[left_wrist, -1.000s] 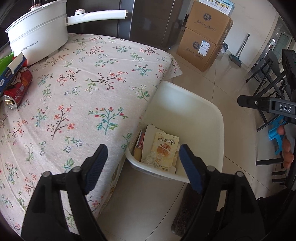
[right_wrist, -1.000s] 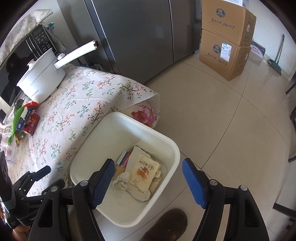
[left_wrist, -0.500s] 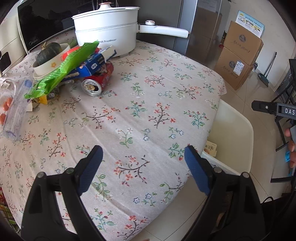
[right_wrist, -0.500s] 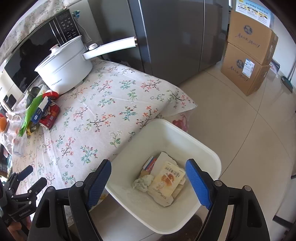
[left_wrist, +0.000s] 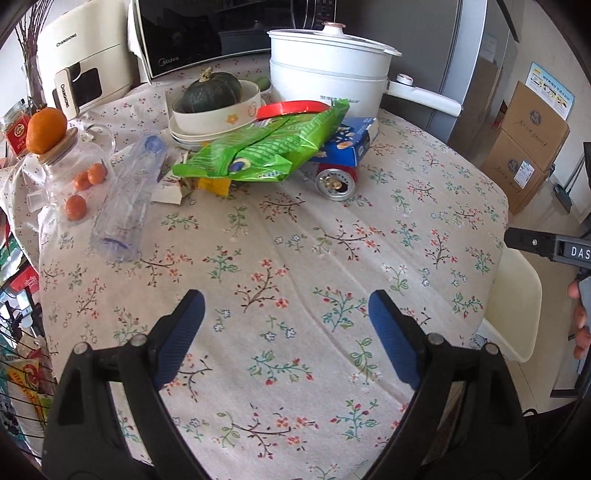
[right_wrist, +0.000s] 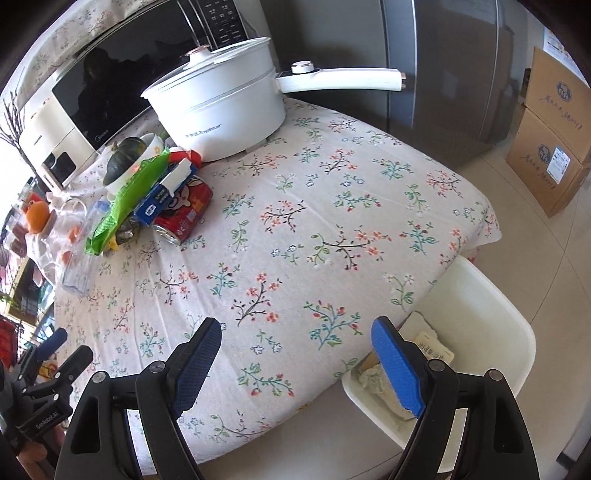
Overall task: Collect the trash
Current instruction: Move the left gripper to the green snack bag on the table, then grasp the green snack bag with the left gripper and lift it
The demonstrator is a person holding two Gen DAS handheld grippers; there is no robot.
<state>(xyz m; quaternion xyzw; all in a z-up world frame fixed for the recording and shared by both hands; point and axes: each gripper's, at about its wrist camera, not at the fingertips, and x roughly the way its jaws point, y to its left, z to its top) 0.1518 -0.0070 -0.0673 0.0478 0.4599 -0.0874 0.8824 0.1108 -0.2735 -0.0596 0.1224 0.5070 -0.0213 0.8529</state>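
Note:
A trash pile lies at the table's far side: a green snack bag (left_wrist: 266, 147) (right_wrist: 125, 199), a blue box (left_wrist: 347, 146) (right_wrist: 162, 192), a red can (left_wrist: 336, 181) (right_wrist: 184, 218) on its side, an empty plastic bottle (left_wrist: 125, 199) (right_wrist: 79, 258) and paper scraps (left_wrist: 173, 188). A white bin (right_wrist: 491, 332) (left_wrist: 517, 314) with trash in it stands on the floor at the table's right edge. My left gripper (left_wrist: 286, 332) is open and empty over the tablecloth. My right gripper (right_wrist: 295, 362) is open and empty over the table's near edge.
A white electric pot (left_wrist: 328, 74) with a long handle, a bowl holding a green squash (left_wrist: 214, 99), a glass jug with oranges (left_wrist: 66, 162), a microwave (left_wrist: 207, 29) and cardboard boxes (right_wrist: 550, 147) on the floor stand around. A fridge (right_wrist: 424, 55) is behind the table.
Both grippers swung left and up, away from the bin and over the table. The trash pile now shows in full in the left wrist view. Both stayed open.

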